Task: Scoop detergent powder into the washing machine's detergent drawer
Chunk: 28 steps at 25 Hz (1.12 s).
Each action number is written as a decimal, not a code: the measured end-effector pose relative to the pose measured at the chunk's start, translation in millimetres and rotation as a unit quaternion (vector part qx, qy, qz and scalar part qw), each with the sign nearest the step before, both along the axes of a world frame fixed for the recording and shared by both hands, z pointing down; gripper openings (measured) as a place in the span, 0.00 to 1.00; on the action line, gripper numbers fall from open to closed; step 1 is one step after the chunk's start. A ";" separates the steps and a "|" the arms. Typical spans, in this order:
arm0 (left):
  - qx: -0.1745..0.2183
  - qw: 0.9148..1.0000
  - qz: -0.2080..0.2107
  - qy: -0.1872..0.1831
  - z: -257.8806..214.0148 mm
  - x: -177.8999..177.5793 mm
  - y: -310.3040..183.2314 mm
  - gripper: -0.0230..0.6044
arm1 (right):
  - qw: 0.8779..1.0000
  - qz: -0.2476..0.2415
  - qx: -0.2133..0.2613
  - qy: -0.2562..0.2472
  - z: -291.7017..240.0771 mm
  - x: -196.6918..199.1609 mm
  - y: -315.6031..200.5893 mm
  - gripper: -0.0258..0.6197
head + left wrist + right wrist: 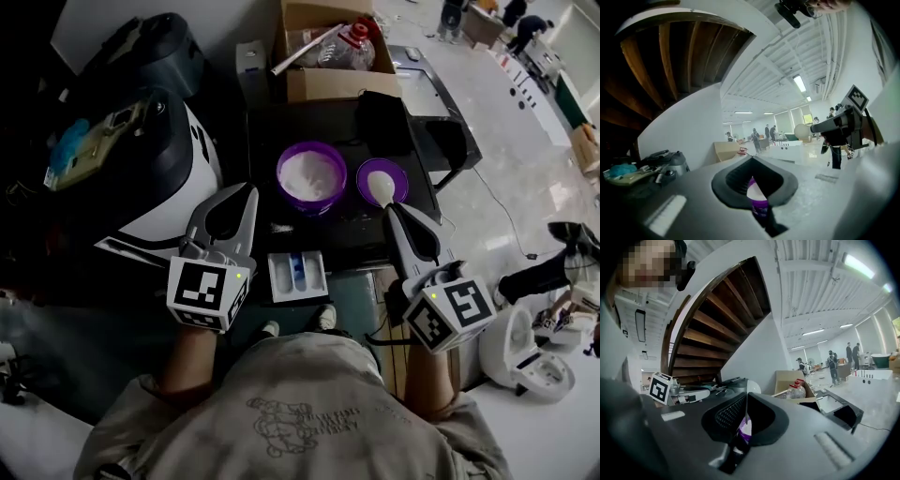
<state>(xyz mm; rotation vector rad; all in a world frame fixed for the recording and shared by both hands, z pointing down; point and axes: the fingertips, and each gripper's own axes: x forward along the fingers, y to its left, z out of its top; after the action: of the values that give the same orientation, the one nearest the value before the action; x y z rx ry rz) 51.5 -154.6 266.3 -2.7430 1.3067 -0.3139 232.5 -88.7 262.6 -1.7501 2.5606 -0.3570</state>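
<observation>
The left claw (247,193) was shut empty, the right claw (393,210) clenched a full scoop (380,187) just ahead of its tips, and the drawer (297,274) lay back between both, so a tilt could spill the load short.

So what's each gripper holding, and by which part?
Right gripper pinches the scoop by its handle, bowl sticking out ahead. Left gripper is shut on nothing.
</observation>
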 end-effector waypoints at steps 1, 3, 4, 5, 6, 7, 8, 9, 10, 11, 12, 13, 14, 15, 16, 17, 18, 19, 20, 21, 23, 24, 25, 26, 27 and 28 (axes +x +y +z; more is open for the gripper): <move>0.001 1.000 -0.011 -0.001 -0.6 -0.1 -0.8 0.04 | 1.000 -0.011 0.000 -0.001 0.4 1.5 -4.9 0.09; 0.002 0.999 -0.033 -0.002 -1.6 -1.1 -1.7 0.04 | 0.999 -0.033 -0.002 -0.001 1.6 3.7 -13.4 0.09; 0.002 0.999 -0.043 -0.003 -1.5 -1.5 -1.9 0.04 | 0.999 -0.043 -0.003 0.000 2.4 5.1 -17.0 0.09; 0.003 0.999 -0.052 -0.004 -0.5 -2.0 -1.7 0.04 | 0.999 -0.052 -0.004 0.001 3.6 6.5 -20.0 0.09; 0.003 0.998 -0.061 -0.005 1.4 -2.9 -1.1 0.04 | 0.998 -0.060 -0.005 0.001 5.1 7.6 -22.8 0.09; 0.002 0.997 -0.071 -0.007 3.5 -4.3 0.0 0.04 | 0.998 -0.070 -0.006 0.001 6.9 8.1 -25.5 0.09; 0.000 0.997 -0.080 -0.008 5.4 -5.8 1.5 0.04 | 0.997 -0.079 -0.007 0.000 8.8 8.1 -28.1 0.09; -0.001 0.996 -0.089 -0.010 7.1 -6.9 2.9 0.04 | 0.996 -0.087 -0.007 0.000 10.5 8.2 -30.7 0.09; -0.003 0.995 -0.095 -0.012 8.5 -7.3 4.2 0.04 | 0.996 -0.093 -0.008 0.000 12.1 8.5 -33.1 0.09; -0.004 0.995 -0.099 -0.014 9.6 -7.2 5.4 0.04 | 0.995 -0.099 -0.009 0.000 13.6 8.9 -35.3 0.09; -0.004 0.995 -0.103 -0.016 10.4 -7.0 6.5 0.04 | 0.995 -0.103 -0.010 0.000 15.2 9.0 -37.3 0.09; -0.004 0.994 -0.107 -0.018 11.1 -7.3 7.4 0.04 | 0.994 -0.108 -0.012 -0.001 16.9 8.6 -39.2 0.09; -0.004 0.994 -0.110 -0.020 11.7 -7.9 8.1 0.04 | 0.994 -0.112 -0.013 -0.001 18.3 7.8 -40.8 0.09; -0.004 0.993 -0.113 -0.021 12.3 -9.0 8.5 0.04 | 0.993 -0.117 -0.013 -0.001 19.4 6.6 -42.2 0.09; -0.004 0.993 -0.117 -0.023 12.6 -10.3 8.7 0.04 | 0.993 -0.120 -0.014 -0.001 20.3 5.5 -43.6 0.09; -0.004 0.993 -0.119 -0.024 12.9 -11.8 8.6 0.04 | 0.992 -0.123 -0.015 -0.001 21.0 4.3 -45.0 0.09; -0.005 0.992 -0.122 -0.024 13.3 -13.4 8.5 0.04 | 0.992 -0.126 -0.016 -0.001 21.9 3.1 -46.4 0.09; -0.006 0.992 -0.125 -0.024 13.9 -15.3 8.6 0.04 | 0.992 -0.128 -0.019 -0.002 23.1 1.6 -47.8 0.09; -0.008 0.992 -0.127 -0.024 14.8 -17.4 8.7 0.04 | 0.991 -0.130 -0.022 -0.004 24.4 -0.2 -48.9 0.09; -0.009 0.991 -0.129 -0.024 15.9 -19.5 8.8 0.04 | 0.991 -0.133 -0.025 -0.006 25.8 -2.4 -49.9 0.09; -0.012 0.991 -0.131 -0.023 18.2 -23.3 8.3 0.04 | 0.990 -0.137 -0.032 -0.007 29.4 -7.0 -51.9 0.09; -0.012 0.991 -0.131 -0.023 19.3 -24.7 7.7 0.04 | 0.990 -0.138 -0.037 -0.004 32.0 -8.8 -53.2 0.09; -0.013 0.991 -0.131 -0.022 20.2 -25.9 6.9 0.04 | 0.989 -0.139 -0.042 0.000 35.0 -10.6 -54.8 0.09; -0.014 0.991 -0.130 -0.022 21.3 -26.9 5.7 0.04 | 0.989 -0.139 -0.048 0.003 38.2 -12.5 -57.0 0.09; -0.015 0.991 -0.129 -0.021 22.6 -27.9 4.2 0.04 | 0.989 -0.140 -0.055 0.006 41.6 -14.5 -59.4 0.09; -0.017 0.991 -0.127 -0.021 24.2 -29.3 2.5 0.04 | 0.988 -0.140 -0.062 0.008 45.3 -16.8 -61.9 0.09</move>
<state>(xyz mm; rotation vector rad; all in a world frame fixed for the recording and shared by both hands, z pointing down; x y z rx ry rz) 22.2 -152.1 290.6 -2.5807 1.6570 -0.4144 215.8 -150.5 307.9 -1.4274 2.8573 -0.5212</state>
